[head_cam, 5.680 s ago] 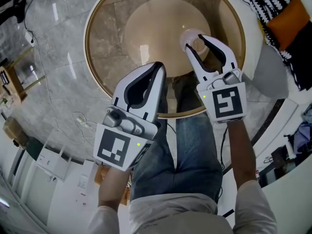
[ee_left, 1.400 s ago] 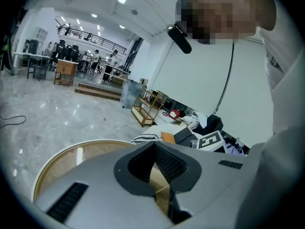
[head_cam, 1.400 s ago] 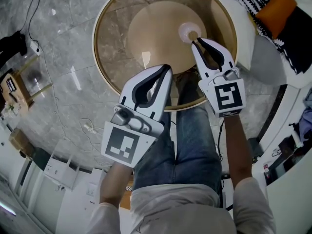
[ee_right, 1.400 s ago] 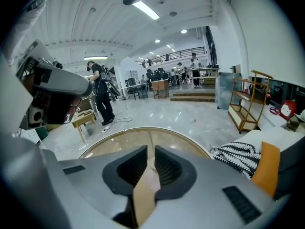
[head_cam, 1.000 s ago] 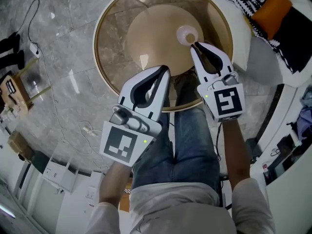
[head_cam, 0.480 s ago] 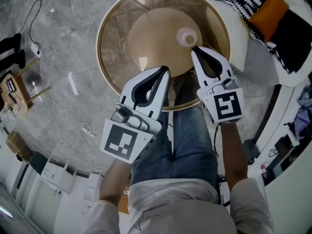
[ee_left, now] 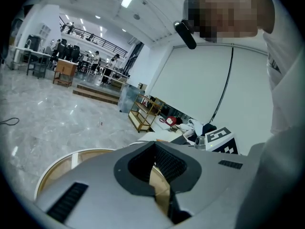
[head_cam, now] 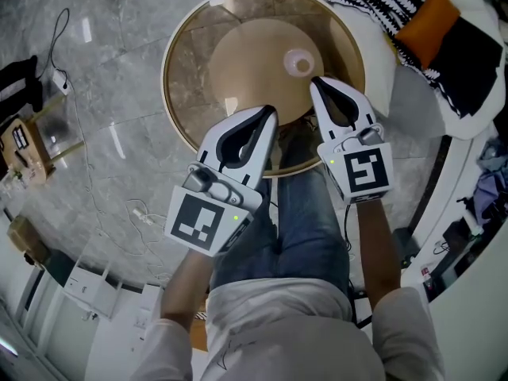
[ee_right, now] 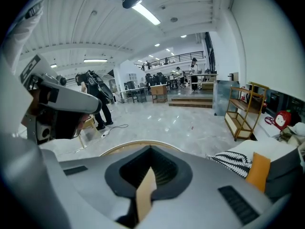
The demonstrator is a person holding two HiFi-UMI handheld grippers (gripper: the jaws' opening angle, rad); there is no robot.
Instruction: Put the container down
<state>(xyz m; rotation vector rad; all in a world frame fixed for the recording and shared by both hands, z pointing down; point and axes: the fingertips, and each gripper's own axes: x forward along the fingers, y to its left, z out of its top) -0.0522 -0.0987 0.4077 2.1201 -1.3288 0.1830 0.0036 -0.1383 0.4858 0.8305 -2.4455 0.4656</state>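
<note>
Left to right in the head view:

- Round glass table [head_cam: 170,86], upper centre. Nothing on it but the cup.
- Left gripper [head_cam: 268,114], centre frame over the table's near edge. Jaws together and empty, same as in every earlier frame. Its own view [ee_left: 153,145] shows only table through the gap behind the tips. It's taking no part in this.
- Container [head_cam: 299,62], the small clear cup. It stands upright on the table's tan middle, upper centre, by itself.
- Right gripper [head_cam: 315,81], just below-right of the cup and apart from it. A few seconds back its jaws were spread around the cup. They've just been closing and now meet on nothing.

My read: the cup is released and stable, so the put-down is done. All that's left is backing the hands away.
</note>
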